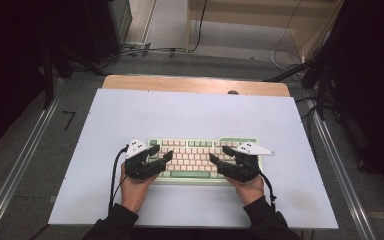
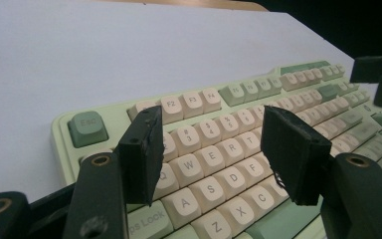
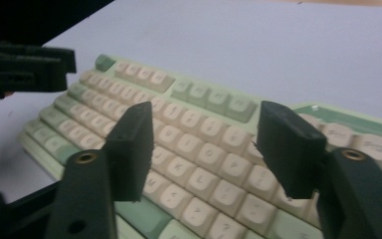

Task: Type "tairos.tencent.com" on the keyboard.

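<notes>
A pale green keyboard [image 1: 205, 159] with cream keys lies on the white mat, near the person's side of the table. My left gripper [image 1: 162, 152] hovers over its left half, jaws open, nothing between them. In the left gripper view the left gripper [image 2: 211, 119] frames the number and letter rows of the keyboard [image 2: 214, 164]. My right gripper [image 1: 220, 153] hovers over the right half, also open and empty. In the right gripper view the right gripper [image 3: 206, 114] spans the keys of the keyboard [image 3: 189, 149], with the left gripper [image 3: 25, 67] farther off at the left.
The white mat [image 1: 190, 115] covers most of a wooden table [image 1: 195, 84]. Metal rails [image 1: 20, 165] run along the floor on both sides, and cables [image 1: 145, 50] lie on the floor beyond the far edge.
</notes>
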`<action>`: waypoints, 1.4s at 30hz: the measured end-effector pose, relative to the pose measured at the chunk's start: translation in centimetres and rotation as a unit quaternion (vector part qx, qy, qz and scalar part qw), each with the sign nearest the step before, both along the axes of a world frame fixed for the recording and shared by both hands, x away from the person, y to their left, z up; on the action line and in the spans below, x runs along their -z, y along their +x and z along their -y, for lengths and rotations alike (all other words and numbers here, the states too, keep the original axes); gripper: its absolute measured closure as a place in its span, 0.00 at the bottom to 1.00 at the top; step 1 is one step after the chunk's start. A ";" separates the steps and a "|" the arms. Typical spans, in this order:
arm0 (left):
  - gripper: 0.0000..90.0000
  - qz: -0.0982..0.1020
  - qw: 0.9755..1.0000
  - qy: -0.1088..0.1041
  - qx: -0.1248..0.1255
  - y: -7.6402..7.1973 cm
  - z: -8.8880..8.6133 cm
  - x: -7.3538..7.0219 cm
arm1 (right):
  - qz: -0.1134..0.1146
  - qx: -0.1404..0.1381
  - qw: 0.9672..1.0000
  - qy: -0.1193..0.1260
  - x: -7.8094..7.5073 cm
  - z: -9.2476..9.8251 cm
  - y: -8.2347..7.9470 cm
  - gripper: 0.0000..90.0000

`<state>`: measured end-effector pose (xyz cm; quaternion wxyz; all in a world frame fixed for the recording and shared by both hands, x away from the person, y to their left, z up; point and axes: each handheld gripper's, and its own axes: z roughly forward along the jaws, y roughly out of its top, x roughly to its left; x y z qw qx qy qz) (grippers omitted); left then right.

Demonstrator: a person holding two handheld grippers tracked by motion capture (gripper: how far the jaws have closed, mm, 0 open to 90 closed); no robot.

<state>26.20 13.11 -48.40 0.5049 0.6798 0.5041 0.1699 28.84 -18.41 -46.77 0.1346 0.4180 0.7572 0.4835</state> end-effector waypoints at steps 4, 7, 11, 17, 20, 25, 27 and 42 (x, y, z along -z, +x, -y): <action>0.46 0.001 1.000 0.002 -0.003 0.0 0.0 0.0 | -0.002 0.017 1.000 0.007 -0.2 1.1 0.3 0.34; 0.45 0.001 1.000 0.002 -0.004 0.0 -0.1 0.0 | -0.003 0.021 1.000 0.004 -0.2 1.2 0.3 0.33; 0.45 0.001 1.000 0.003 -0.005 0.0 -0.2 0.0 | -0.005 0.023 1.000 0.000 0.0 1.3 0.3 0.32; 0.43 0.003 1.000 0.002 -0.010 0.0 -0.4 -0.1 | -0.013 0.022 1.000 -0.006 0.2 1.5 0.4 0.31; 0.43 0.003 1.000 0.002 -0.012 0.1 -0.6 -0.2 | -0.011 0.024 1.000 -0.007 0.2 1.8 0.4 0.30; 0.39 0.003 1.000 0.004 -0.018 0.1 -0.7 -0.2 | -0.013 0.030 0.999 -0.007 0.2 2.2 0.4 0.30; 0.37 0.003 1.000 0.004 -0.020 0.1 -0.8 -0.2 | -0.012 0.032 0.999 -0.008 0.2 2.4 0.3 0.30; 0.34 0.004 1.000 0.007 -0.022 -0.2 -1.1 -0.4 | -0.015 0.042 0.999 -0.013 0.3 3.8 0.0 0.29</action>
